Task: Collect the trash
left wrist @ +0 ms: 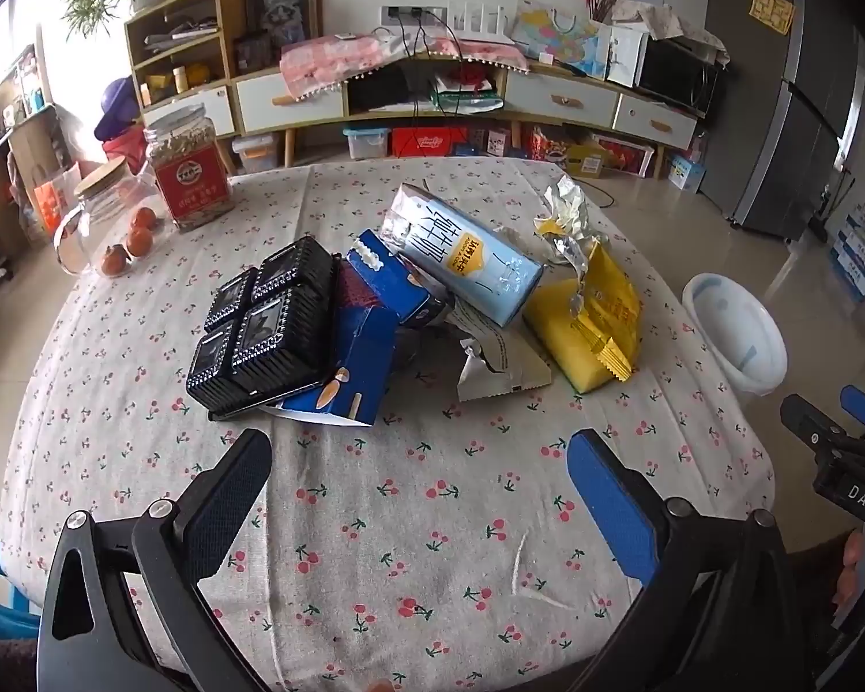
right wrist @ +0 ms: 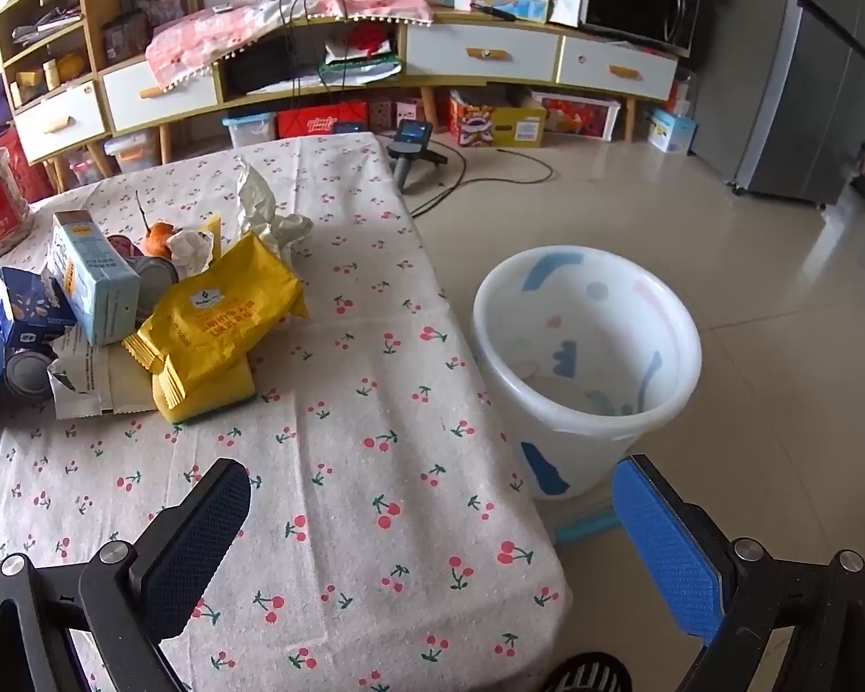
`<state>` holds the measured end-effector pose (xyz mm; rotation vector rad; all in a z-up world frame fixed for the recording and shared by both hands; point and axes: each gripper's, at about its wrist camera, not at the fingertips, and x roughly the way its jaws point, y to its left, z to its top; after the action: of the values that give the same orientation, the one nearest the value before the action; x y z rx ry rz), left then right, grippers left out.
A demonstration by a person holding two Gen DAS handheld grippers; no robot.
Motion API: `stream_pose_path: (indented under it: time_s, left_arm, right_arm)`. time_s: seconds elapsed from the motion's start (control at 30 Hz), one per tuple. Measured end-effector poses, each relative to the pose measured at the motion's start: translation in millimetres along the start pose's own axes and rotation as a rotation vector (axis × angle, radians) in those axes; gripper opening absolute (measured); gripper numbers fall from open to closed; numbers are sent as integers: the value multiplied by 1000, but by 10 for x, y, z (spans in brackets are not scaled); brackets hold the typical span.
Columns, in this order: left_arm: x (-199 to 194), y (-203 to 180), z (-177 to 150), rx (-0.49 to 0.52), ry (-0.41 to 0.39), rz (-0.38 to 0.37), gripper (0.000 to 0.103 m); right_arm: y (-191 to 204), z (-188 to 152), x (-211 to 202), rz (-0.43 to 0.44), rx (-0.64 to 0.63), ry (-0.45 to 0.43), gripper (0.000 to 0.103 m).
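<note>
A heap of trash lies mid-table: a black plastic tray (left wrist: 262, 326), a blue carton (left wrist: 357, 357), a light blue milk carton (left wrist: 467, 256), a yellow wrapper (left wrist: 597, 317) and a silver torn packet (left wrist: 501, 363). My left gripper (left wrist: 418, 461) is open and empty, short of the heap. My right gripper (right wrist: 427, 496) is open and empty over the table's right edge. The yellow wrapper (right wrist: 219, 323) and milk carton (right wrist: 92, 282) lie to its far left. A white bin (right wrist: 582, 369) stands on the floor right of the table.
The table wears a cherry-print cloth (left wrist: 409, 548). A seed jar (left wrist: 187, 173), a glass jar (left wrist: 101, 202) and small oranges (left wrist: 138, 242) stand at the far left. The bin (left wrist: 735, 334) is off the right edge. A low cabinet (right wrist: 478, 57) lines the far wall.
</note>
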<state>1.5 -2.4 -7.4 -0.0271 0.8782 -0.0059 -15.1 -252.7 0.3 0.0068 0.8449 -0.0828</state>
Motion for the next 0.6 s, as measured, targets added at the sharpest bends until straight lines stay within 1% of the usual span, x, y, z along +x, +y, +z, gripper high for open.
stream_pose_path:
  time_s: [0.6]
  left_arm:
    - [-4,-24,-11,4,-1,-7,103]
  right_arm:
    - [6,-7,4,-2,3,4,103]
